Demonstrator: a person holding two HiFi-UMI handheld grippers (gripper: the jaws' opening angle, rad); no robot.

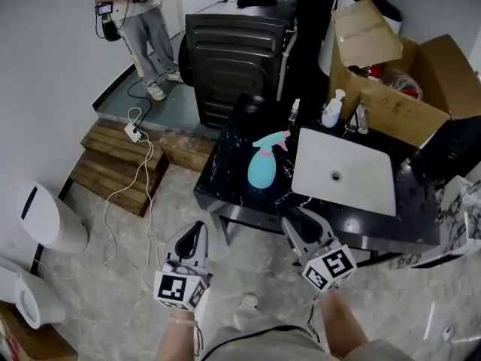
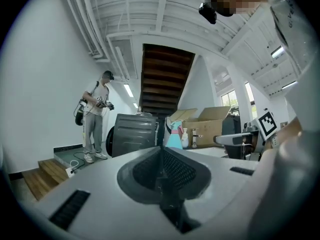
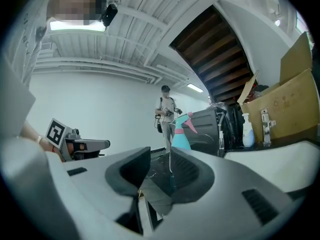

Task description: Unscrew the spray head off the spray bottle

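spray bottle [image 1: 261, 170] upright on black counter [image 1: 225, 175], just left of sink [image 1: 361, 194]; long axis vertical, spray head [image 1: 272, 141] on top | ahead of both grippers, well apart | left gripper [image 1: 197, 230] jaws together, empty | right gripper [image 1: 299, 220] jaws partly apart, empty, judged slightly nearer the bottle

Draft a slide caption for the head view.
Left gripper shut, right gripper open, both short of the spray bottle on a black counter beside a white sink.
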